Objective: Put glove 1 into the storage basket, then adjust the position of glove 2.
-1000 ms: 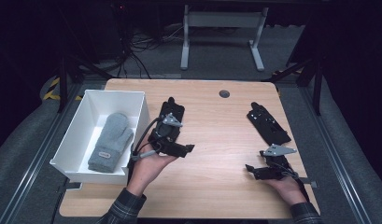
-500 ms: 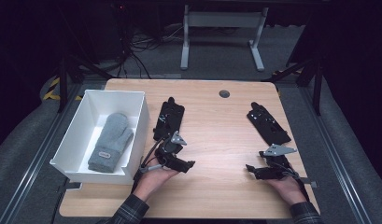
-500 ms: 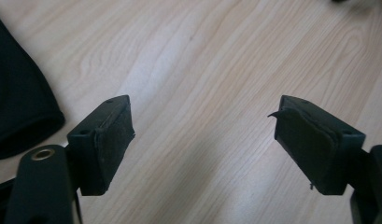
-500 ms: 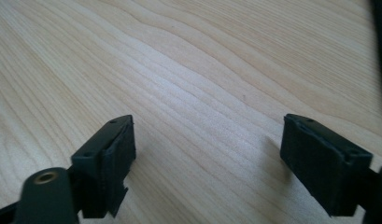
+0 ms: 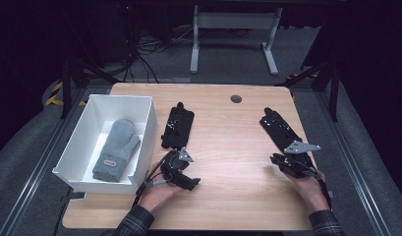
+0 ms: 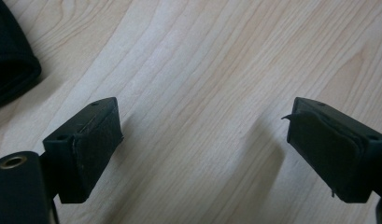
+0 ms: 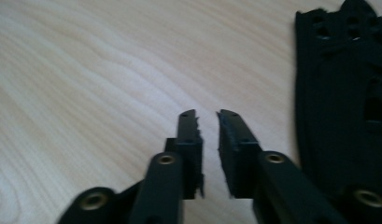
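My left gripper (image 5: 189,181) lies low over the wooden table (image 5: 228,147), just right of the white box (image 5: 148,129). Its jaws stand far apart (image 6: 202,149) and have just been opening, with bare wood between them. My right gripper (image 5: 278,160) hovers near the table's right side, beside a flat black holder (image 5: 279,129). Its jaws have just been closing and stand almost together (image 7: 208,116), a narrow slit between them and nothing in it. A grey mitten (image 5: 117,150) lies inside the box.
A second flat black holder (image 5: 178,127) lies just beyond my left gripper. The right holder (image 7: 343,93) fills the right edge of the right gripper view. A dark rounded edge (image 6: 9,56) sits at the top left of the left gripper view. A round grommet (image 5: 236,99) marks the far edge.
My left gripper came down toward the table and nearer the front edge, its jaws wider. The right gripper's jaws went from wide to nearly together, and it rose slightly.
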